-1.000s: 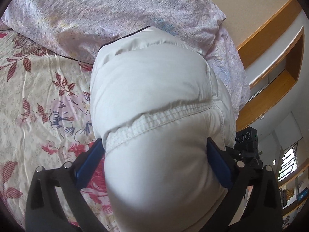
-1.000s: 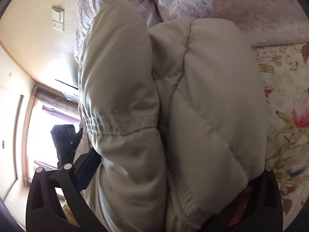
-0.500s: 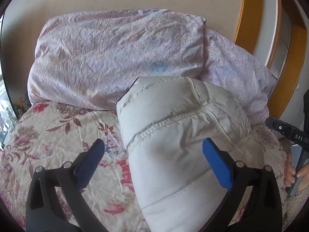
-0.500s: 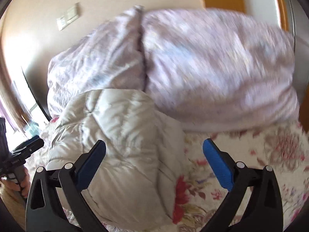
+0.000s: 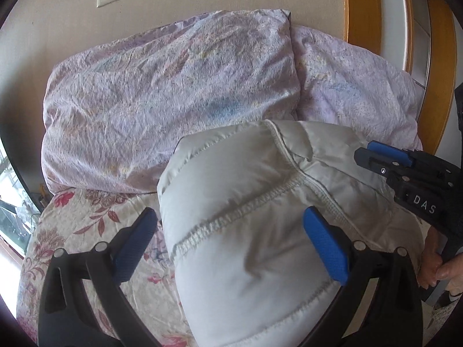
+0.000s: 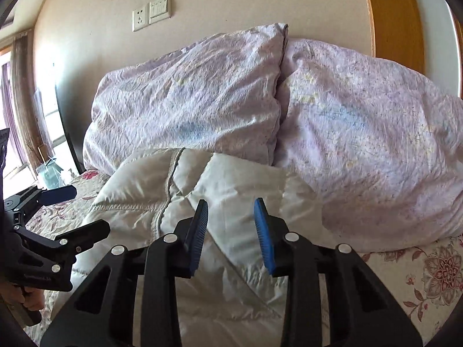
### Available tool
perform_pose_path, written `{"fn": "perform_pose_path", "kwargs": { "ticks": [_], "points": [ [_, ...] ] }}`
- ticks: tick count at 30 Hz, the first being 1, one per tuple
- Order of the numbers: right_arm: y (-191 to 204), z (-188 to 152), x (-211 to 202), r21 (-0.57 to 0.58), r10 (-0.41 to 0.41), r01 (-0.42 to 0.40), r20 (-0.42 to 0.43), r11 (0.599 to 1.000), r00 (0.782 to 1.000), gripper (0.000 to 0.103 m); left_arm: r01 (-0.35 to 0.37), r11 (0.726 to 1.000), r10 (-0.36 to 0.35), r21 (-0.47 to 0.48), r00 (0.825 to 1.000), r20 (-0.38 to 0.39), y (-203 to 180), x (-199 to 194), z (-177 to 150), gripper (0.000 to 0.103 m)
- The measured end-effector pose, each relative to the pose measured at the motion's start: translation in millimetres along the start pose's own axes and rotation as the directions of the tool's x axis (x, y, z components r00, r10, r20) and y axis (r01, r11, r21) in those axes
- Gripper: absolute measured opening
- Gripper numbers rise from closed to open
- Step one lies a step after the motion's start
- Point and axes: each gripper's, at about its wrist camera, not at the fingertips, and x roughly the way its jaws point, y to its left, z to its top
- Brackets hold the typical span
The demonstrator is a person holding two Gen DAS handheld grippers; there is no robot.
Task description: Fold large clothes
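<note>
- White puffer jacket (image 5: pixel 260 231) lay folded into a thick bundle on the floral bedsheet (image 5: pixel 86 225), its far end pushed up against the two lilac pillows (image 5: pixel 173 95) at the head of the bed.
- Left gripper (image 5: pixel 231 243) hovered over the near part of the bundle, jaws spread wide. Blue pads (image 5: pixel 327 245) stood clear of the fabric on both sides; nothing held.
- In the left wrist view its left pad sat over the bedsheet just beside the jacket's edge, the right pad over the jacket's top surface.
- Right gripper (image 6: pixel 231 231) was above the jacket's right half, jaws closing, gap narrow. Only air between the pads; the jacket (image 6: pixel 179 208) showed behind and below them, no fabric pinched.
- Right gripper also showed at the right edge of the left wrist view (image 5: pixel 385 156), pads close together, near the jacket's far right corner; contact there couldn't be made out.
- A person's fingers (image 5: pixel 442 269) wrapped its handle at the lower right of that view.
- Left gripper appeared at the left edge of the right wrist view (image 6: pixel 72 211), fingers wide apart, beside the jacket's left flank.
- Quilting seams ran across the top of the bundle; a zip or piped seam (image 6: pixel 167 190) ran down the middle in the right wrist view.
- Wall socket and switch plate (image 6: pixel 150 11) were on the beige wall above the pillows.
</note>
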Motion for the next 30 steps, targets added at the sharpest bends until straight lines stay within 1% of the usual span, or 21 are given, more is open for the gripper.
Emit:
{"fn": "perform_pose_path", "kwargs": {
  "ticks": [3, 4, 7, 9, 14, 21, 27, 30],
  "points": [
    [-4.9, -9.3, 29.8, -0.04, -0.049, 0.045, -0.09, 0.998, 0.995, 0.034, -0.034, 0.999, 0.034, 0.032, 0.999, -0.006, -3.5, 16.7, 3.1, 0.101],
    [-6.3, -14.0, 35.7, -0.047, -0.056, 0.052, -0.102, 0.998, 0.993, 0.034, -0.039, 0.999, 0.039, 0.038, 0.999, -0.013, -4.5, 24.0, 2.1, 0.101],
    [-13.4, -23.8, 44.8, -0.043, -0.052, 0.048, -0.102, 0.998, 0.993, 0.034, 0.004, 1.0, -0.004, -0.005, 1.0, -0.03, -3.2, 39.3, -3.4, 0.101],
    [-17.0, -29.0, 49.5, -0.041, -0.042, 0.038, -0.1, 0.998, 0.994, 0.035, 0.016, 0.999, -0.017, -0.029, 0.999, -0.036, -1.8, 46.1, -5.9, 0.101],
    [-22.5, -37.4, 60.8, -0.037, -0.012, 0.009, -0.097, 0.999, 0.995, 0.035, 0.005, 0.999, -0.007, -0.041, 0.999, -0.052, -3.5, 61.7, -12.2, 0.101],
    [-30.1, -40.8, 70.9, -0.011, 0.032, -0.034, -0.121, 0.999, 0.992, 0.036, -0.011, 0.999, 0.008, -0.041, 0.998, -0.057, -5.8, 74.3, -18.0, 0.101],
    [-30.2, -42.9, 74.3, -0.005, 0.027, -0.028, -0.121, 1.0, 0.992, 0.036, -0.031, 0.998, 0.028, -0.047, 0.998, -0.049, -4.8, 79.7, -20.4, 0.101],
    [-27.0, -42.4, 71.3, -0.021, -0.004, 0.002, -0.128, 1.0, 0.992, 0.036, -0.051, 0.998, 0.05, -0.03, 0.998, -0.048, -7.6, 79.9, -19.4, 0.101]
  ]
}}
